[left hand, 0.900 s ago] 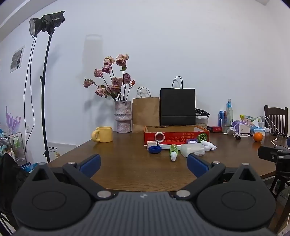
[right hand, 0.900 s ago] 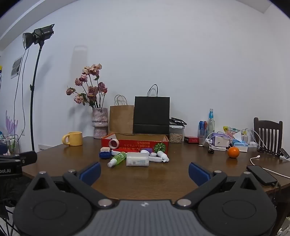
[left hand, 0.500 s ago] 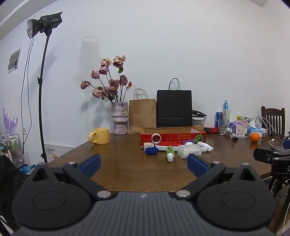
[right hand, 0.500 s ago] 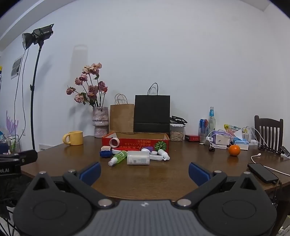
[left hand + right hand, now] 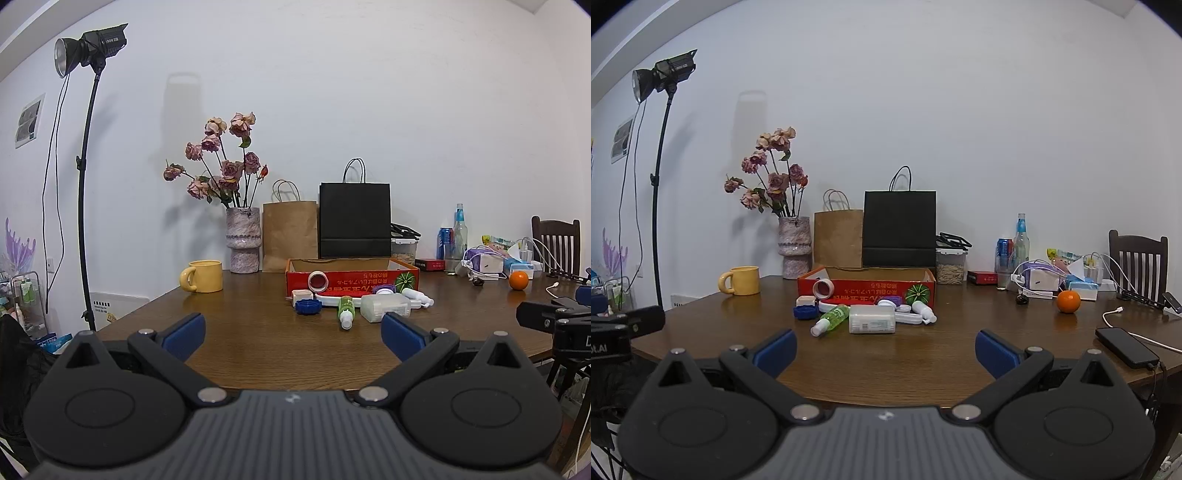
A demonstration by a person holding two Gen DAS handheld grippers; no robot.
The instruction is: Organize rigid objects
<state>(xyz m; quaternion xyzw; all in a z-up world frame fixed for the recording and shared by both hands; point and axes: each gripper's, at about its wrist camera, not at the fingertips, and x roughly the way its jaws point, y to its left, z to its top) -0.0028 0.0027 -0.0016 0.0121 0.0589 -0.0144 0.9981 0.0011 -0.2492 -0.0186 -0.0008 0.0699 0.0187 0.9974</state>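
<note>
Nothing being held: left gripper (image 5: 293, 328) and right gripper (image 5: 885, 349) being kept wide apart, empty; small plastic items (image 5: 871, 319) being left clustered mid-table before open red cardboard box (image 5: 866, 286), none seen inside

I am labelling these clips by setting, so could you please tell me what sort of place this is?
Probably a room in a home, used for filming: a wooden dining table with a vase of dried roses and a yellow mug, plus a studio light on a stand.
</note>
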